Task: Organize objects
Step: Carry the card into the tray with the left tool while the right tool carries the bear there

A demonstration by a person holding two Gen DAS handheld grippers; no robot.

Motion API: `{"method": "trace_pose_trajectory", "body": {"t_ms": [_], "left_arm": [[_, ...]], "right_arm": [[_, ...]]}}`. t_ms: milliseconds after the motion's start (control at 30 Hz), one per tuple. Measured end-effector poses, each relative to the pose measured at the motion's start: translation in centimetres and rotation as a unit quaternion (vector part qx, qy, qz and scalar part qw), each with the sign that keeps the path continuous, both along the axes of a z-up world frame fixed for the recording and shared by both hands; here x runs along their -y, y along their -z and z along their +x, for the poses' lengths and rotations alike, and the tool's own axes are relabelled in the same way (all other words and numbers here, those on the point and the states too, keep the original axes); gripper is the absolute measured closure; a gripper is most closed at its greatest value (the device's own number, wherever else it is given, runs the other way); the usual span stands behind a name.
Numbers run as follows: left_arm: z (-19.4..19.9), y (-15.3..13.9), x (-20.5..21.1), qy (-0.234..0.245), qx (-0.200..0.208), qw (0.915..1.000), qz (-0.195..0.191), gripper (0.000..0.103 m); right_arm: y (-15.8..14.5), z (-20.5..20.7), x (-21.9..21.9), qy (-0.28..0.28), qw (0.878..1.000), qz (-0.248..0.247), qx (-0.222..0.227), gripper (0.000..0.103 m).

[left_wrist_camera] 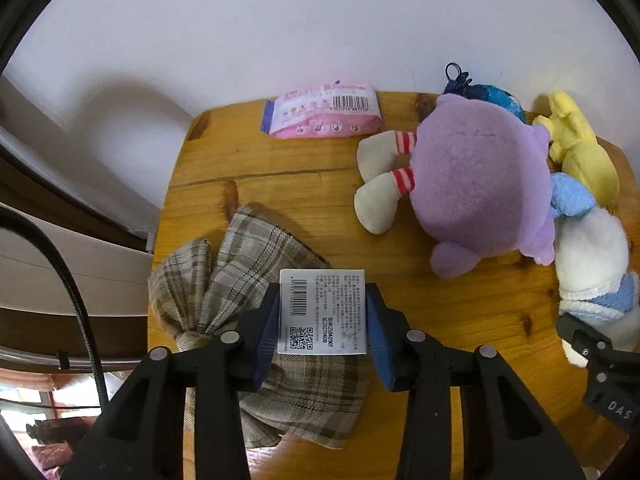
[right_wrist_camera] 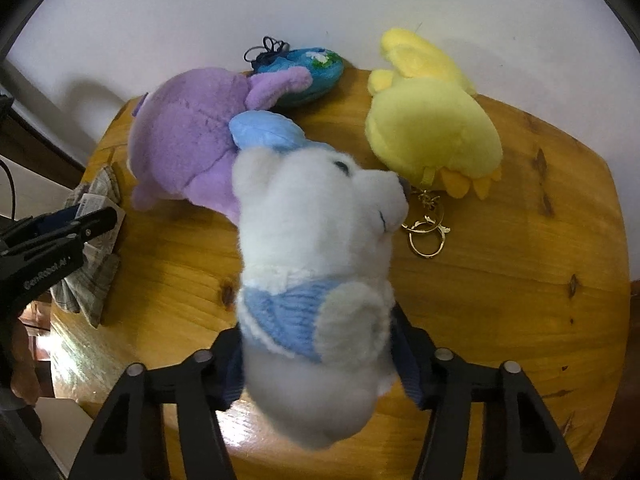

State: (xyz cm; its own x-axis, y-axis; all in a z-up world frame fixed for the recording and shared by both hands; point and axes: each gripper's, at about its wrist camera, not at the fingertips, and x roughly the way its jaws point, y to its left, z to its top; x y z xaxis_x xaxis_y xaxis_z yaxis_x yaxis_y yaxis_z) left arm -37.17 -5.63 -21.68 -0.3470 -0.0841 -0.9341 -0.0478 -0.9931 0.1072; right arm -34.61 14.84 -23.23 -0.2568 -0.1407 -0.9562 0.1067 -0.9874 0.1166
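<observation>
Blue pouch (left_wrist_camera: 500, 98) (mostly behind plush)

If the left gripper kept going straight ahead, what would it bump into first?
The left gripper sits around the plaid bow's white tag, so that comes first. Beyond it looks like bare wooden table, though depth is unclear.

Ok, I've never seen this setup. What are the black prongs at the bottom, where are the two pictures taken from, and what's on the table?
There is no robot here. A person holds a two-finger gripper in each hand, and each gripper has a camera looking along its fingers. The left gripper is closed on the white tag of a plaid cloth. The right gripper grips a white plush. On the wooden table also lie a purple plush, a yellow plush, a gold keyring, a small blue pouch and a pink packet.
</observation>
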Motion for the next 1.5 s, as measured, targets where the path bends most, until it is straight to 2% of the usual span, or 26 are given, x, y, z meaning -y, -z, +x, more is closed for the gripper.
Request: {"method": "trace_pose_trajectory", "body": {"t_ms": [167,267,533,667,833,1100,1300,1500], "left_arm": [[1.0,-2.5,-0.4,0.006,-0.028,0.9996,0.001,0.06],[2.1,-4.4,-0.7,0.013,-0.039,0.9991,0.006,0.06],[8.0,-12.1,-1.5,0.047,-0.082,0.9948,0.039,0.06],[12.2,-16.7,-2.0,0.058,-0.098,0.9915,0.062,0.06],[17.0,-20.8,-1.6,0.069,-0.118,0.9876,0.076,0.06],[24.7,-26.8,-0.5,0.068,-0.153,0.9812,0.096,0.06],[29.0,-29.1,-0.1,0.063,-0.16,0.98,0.1,0.059],[32.0,-29.6,0.1,0.065,-0.159,0.9806,0.094,0.059]], "right_arm": [[-1.8,1.4,-0.8,0.008,1.0,-0.021,-0.012,0.049],[-3.8,2.9,-1.3,0.012,0.999,-0.042,-0.028,0.049],[-11.5,7.1,-1.3,-0.002,0.993,-0.068,-0.095,0.049],[-15.2,10.9,-1.0,-0.016,0.988,-0.081,-0.129,0.049],[-20.8,16.8,-1.0,-0.039,0.978,-0.1,-0.177,0.049],[-26.8,25.2,-0.2,-0.048,0.963,-0.127,-0.235,0.048],[-28.5,28.7,0.3,-0.061,0.957,-0.137,-0.249,0.047],[-29.9,32.3,1.4,-0.081,0.954,-0.143,-0.252,0.045]]}}
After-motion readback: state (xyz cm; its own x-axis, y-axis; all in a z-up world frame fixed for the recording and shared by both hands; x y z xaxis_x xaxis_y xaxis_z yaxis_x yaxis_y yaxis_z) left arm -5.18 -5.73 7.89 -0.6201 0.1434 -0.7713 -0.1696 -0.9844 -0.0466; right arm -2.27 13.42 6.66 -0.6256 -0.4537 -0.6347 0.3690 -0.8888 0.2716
